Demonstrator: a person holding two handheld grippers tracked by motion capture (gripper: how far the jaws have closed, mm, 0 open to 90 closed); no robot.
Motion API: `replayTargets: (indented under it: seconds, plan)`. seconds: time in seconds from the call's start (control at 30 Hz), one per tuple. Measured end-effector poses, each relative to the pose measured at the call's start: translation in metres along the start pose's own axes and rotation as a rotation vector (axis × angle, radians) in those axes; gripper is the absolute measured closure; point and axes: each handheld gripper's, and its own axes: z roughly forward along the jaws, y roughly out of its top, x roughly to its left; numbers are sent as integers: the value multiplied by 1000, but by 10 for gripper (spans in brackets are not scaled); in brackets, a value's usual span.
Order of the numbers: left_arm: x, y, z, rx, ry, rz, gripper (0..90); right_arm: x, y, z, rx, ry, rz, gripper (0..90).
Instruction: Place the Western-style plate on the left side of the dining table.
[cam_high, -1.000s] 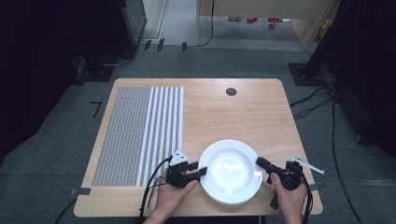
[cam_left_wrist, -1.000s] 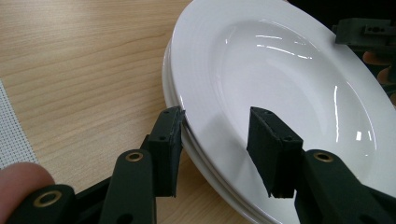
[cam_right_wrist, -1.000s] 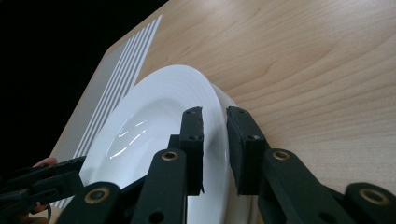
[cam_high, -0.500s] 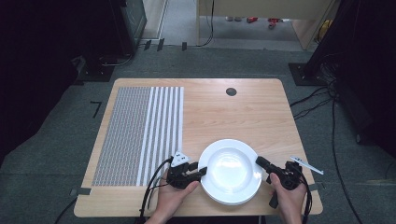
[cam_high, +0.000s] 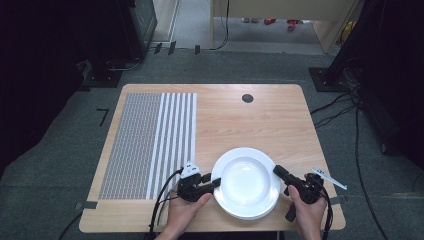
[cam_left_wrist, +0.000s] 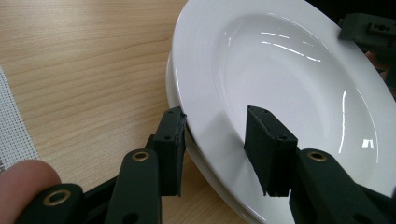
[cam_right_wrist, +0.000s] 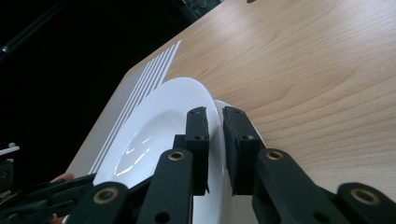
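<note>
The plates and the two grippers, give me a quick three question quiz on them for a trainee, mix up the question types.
1. True or false: the right gripper has its jaws closed on the rim of the top plate.
2. Multiple choice: how do the left gripper's jaws stand? A) shut tight on the table edge B) apart, one on each side of the top plate's rim C) holding a spoon
3. Fill in: under the top plate lies a second ____.

Key: 1 true; 2 B; 3 plate.
</note>
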Motion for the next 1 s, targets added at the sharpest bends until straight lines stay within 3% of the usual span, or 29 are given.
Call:
replayTargets:
  seconds: [0.2,0.37,0.53,0.67,1.0]
  plan:
    - [4,-1,-1,-21,-27,-30,624,2,-3,3,-22,-20,-49,837]
    - [5,-1,-3,-37,-35,-46,645,1,-4,4,-23,-17,-47,834]
    - [7,2,-8,-67,-27,-66,670,1,-5,4,-31,29,-8,838]
    - [8,3,-10,-81,-28,-80,686,2,-7,6,-32,32,-17,836]
    - [16,6,-14,-84,-71,-119,718,1,-6,5,-25,68,-4,841]
